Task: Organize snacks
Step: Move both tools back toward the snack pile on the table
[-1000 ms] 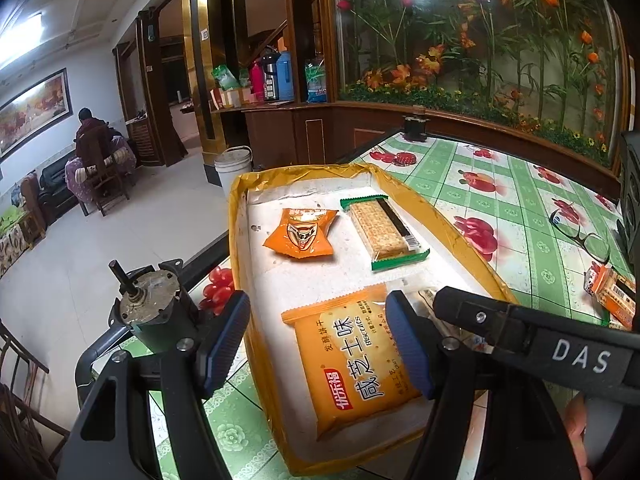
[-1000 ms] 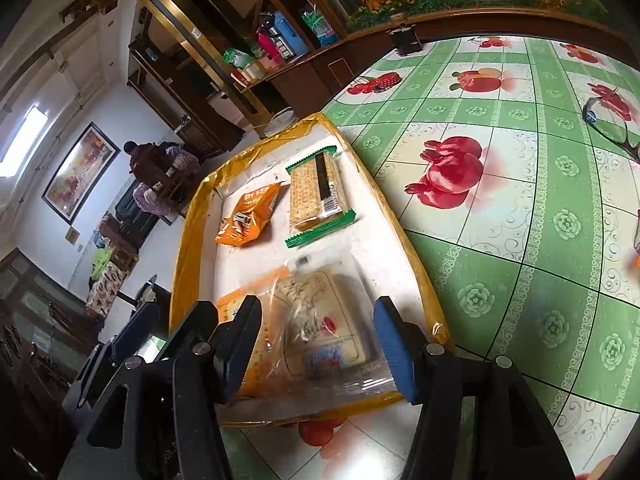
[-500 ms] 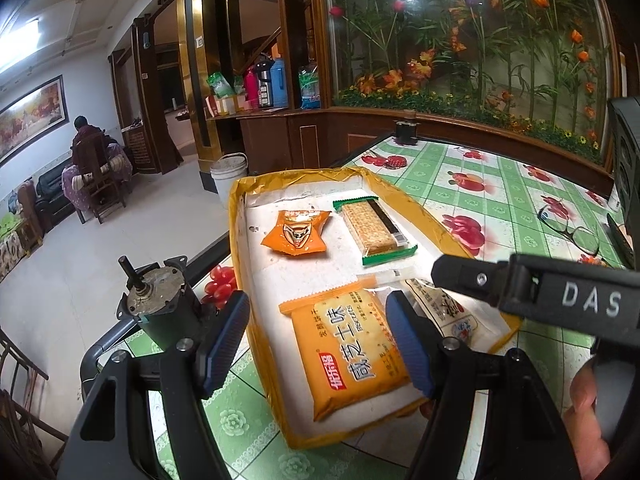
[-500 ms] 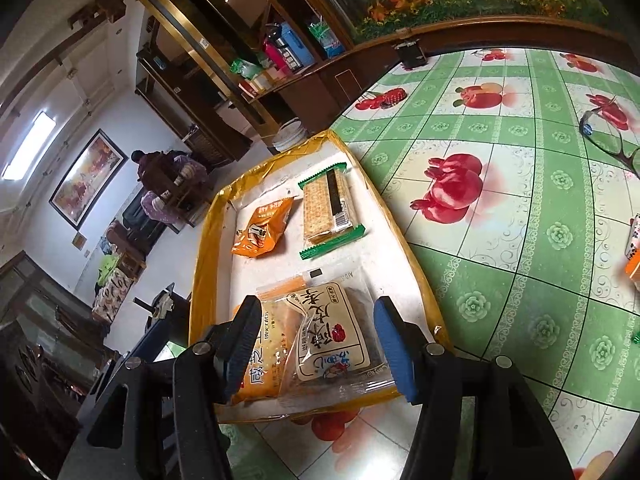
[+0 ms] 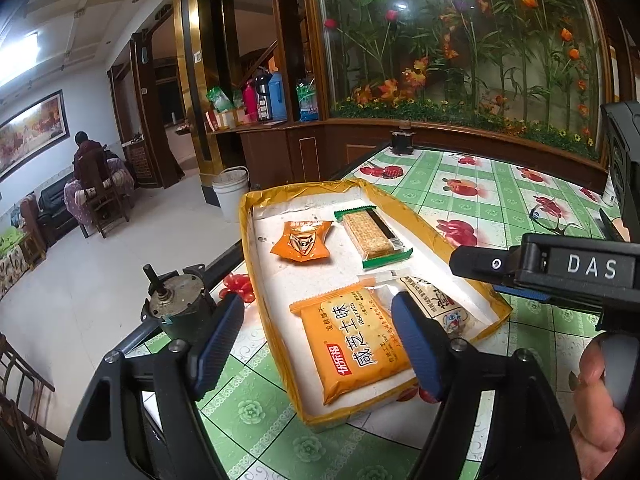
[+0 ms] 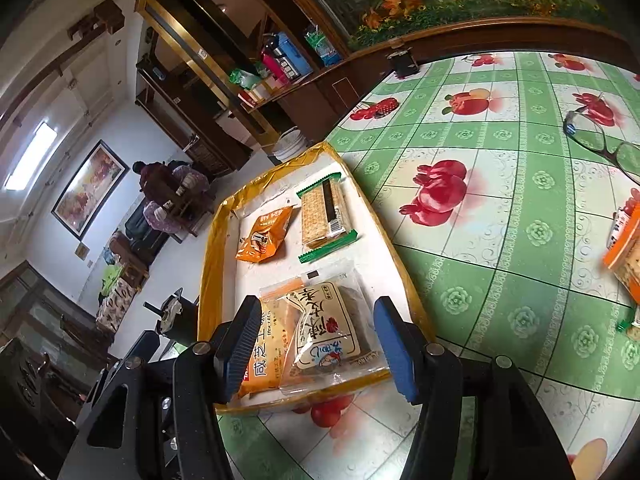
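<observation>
Orange biscuit pack (image 5: 354, 344) lengthwise in tray (image 5: 246, 248); left claw (image 5: 320, 344) opening, empty; right claw (image 6: 316, 344) open

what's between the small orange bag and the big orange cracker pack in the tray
Nothing: bare white tray floor separates the small orange bag from the big orange pack, clearest in the left wrist view.

Green-checked table (image 6: 500, 264) bears tray (image 6: 208, 264) — glasses (image 6: 600, 140).
</observation>
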The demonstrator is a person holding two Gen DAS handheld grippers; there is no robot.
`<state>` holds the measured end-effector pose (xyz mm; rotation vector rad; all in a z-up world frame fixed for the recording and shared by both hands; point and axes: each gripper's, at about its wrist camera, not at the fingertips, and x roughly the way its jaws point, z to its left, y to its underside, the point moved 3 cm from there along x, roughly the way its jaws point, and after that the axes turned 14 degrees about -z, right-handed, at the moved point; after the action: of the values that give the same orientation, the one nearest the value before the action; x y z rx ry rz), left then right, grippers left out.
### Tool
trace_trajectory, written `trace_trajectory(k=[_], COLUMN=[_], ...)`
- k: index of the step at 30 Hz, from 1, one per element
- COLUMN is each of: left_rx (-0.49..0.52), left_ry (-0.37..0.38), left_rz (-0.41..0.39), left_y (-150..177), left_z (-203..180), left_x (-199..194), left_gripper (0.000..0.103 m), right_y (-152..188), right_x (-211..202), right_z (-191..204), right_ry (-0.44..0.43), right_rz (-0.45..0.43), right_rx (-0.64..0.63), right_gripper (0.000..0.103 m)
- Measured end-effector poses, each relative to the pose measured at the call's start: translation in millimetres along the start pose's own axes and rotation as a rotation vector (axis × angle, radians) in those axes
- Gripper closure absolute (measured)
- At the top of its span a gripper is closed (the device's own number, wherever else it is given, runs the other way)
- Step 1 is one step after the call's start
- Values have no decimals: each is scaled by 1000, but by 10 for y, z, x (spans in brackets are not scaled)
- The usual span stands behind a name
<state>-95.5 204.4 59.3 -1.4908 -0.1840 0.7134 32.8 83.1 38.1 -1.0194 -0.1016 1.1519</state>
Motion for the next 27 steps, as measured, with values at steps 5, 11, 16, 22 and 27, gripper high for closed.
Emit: trace_trajectory(k=[5, 11, 16, 22, 27], left_rx=[2, 61, 143, 251, 172], left_ry=[29, 182, 371, 438, 461], left_rz=[-9, -29, 31, 36, 99], left_y=[1, 156, 341, 427, 447], left_z=[-52, -456, -936, -1158, -1073], left_x=[-131, -395, -469, -535, -436], left_gripper=[27, 24, 20, 17, 17], right_y=[-38, -349, -516, -633, -597], right_x=[-162, -703, -1167, -1376, -1230], right_z=[-88, -478, -981, -1599, -1800], right_ry=[18, 77, 180, 341, 443], right_rz=[-4, -106, -192, -226, -169], right_rx=[11, 57, 107, 156, 126], right_gripper=[40, 40, 40, 40, 40])
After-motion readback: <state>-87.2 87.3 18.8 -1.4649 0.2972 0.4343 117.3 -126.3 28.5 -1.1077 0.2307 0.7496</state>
